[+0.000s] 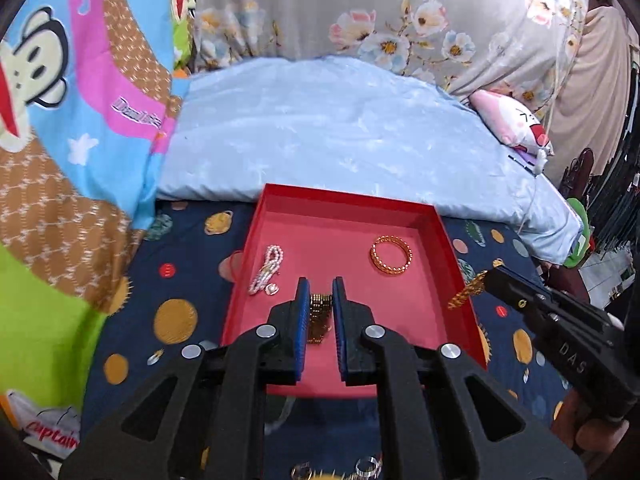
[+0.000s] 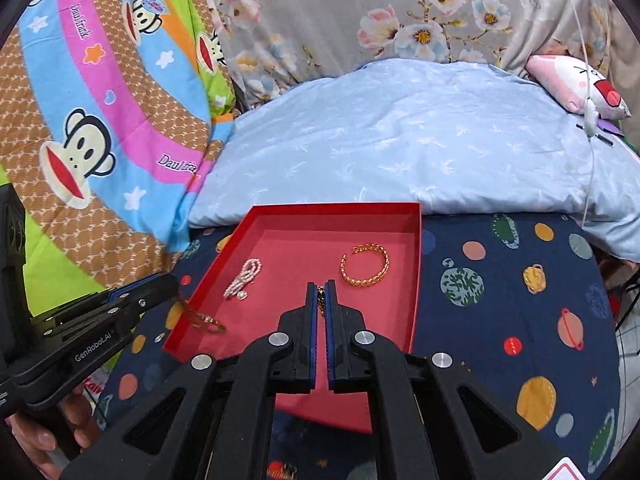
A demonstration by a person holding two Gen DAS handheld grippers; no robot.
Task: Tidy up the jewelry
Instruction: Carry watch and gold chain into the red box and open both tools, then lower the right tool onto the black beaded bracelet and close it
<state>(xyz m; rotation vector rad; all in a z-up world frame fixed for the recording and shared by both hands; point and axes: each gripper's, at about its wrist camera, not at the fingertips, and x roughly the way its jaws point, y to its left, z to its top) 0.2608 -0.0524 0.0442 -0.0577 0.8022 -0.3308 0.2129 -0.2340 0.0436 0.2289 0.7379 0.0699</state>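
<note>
Gold chain [image 1: 466, 292] dangling kinked from right gripper [image 2: 320, 295], over red tray [image 1: 444, 232]

A bed with a navy planet-print sheet [image 2: 500, 280] carries a red tray [image 2: 416, 280] just ahead of the grippers, a pale blue pillow [image 2: 400, 140] beyond it, and a cartoon-monkey blanket [image 2: 100, 140] to their left.

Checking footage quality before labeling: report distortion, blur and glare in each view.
Left wrist view: strong fisheye bowing, dark corners; red tray and gold bangle sharp, left gripper slightly soft, no harsh glare. Right wrist view: same curvature; pearl bracelet crisp, right gripper sharp, even lighting, faint shadows.
</note>
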